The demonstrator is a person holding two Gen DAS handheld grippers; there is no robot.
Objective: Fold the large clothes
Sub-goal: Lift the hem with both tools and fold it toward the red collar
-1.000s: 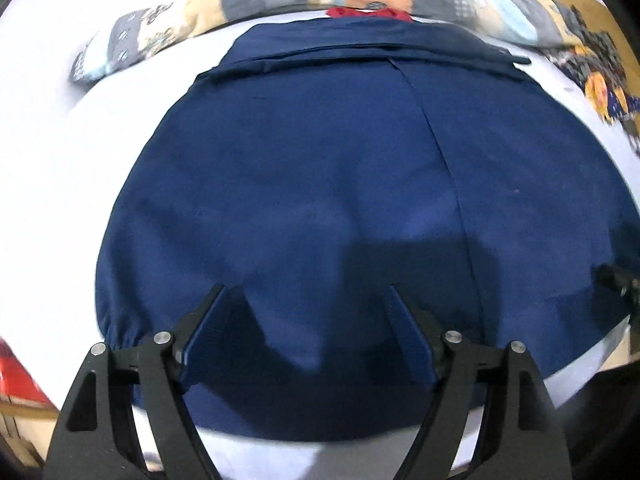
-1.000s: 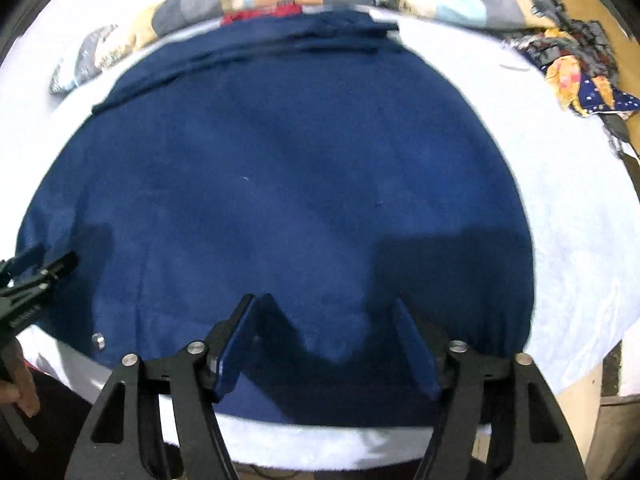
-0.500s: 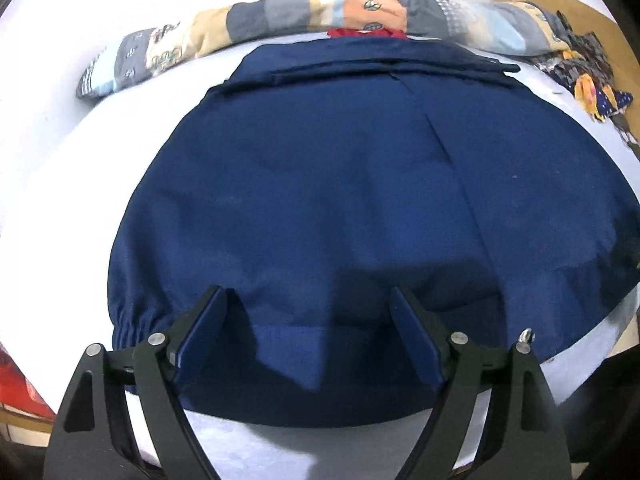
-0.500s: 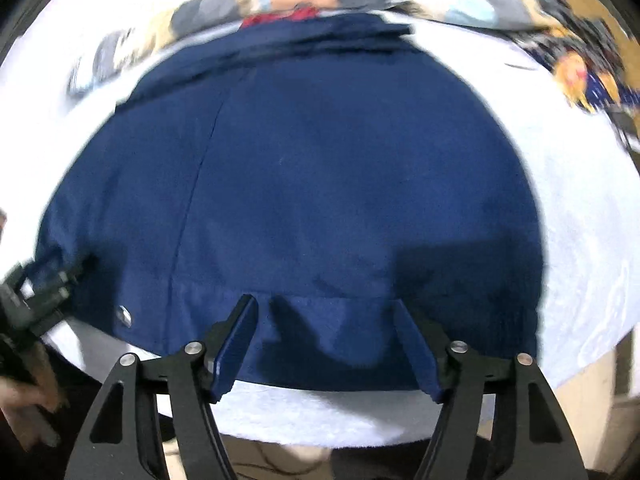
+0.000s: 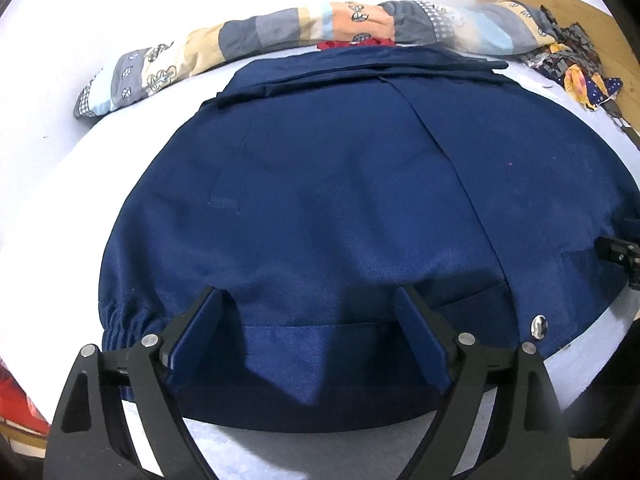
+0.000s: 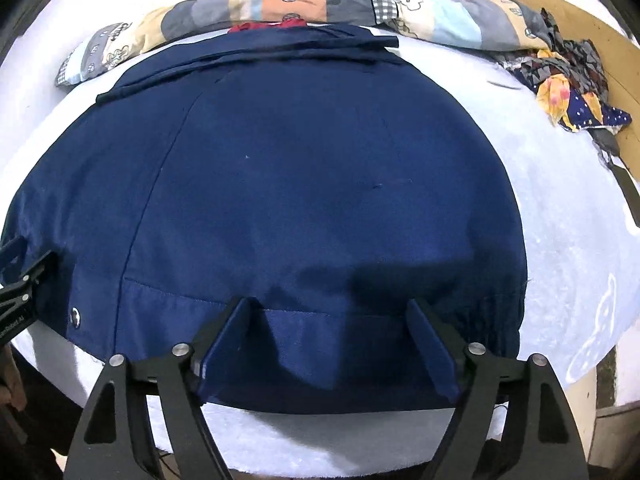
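1. Navy jacket (image 5: 340, 200) spread flat on white padded table (image 5: 48, 168), hem band nearest both cameras, silver snap (image 5: 538, 325) on the hem.
2. Left gripper (image 5: 308, 328) poised over the hem, jaws opening, wide apart, pads not pressing the cloth.
3. Right gripper (image 6: 332, 332) likewise over the hem, jaws opening, nothing clamped.
4. Patchwork cloth roll (image 5: 280, 36) beyond the jacket's far edge; crumpled patterned fabric (image 6: 568, 92) to the far right.

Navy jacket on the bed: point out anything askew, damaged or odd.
Nothing serious. The navy jacket lies flat, undamaged. Its far edge runs slanted, with loose layered folds, and a red fabric scrap peeks from beneath it.
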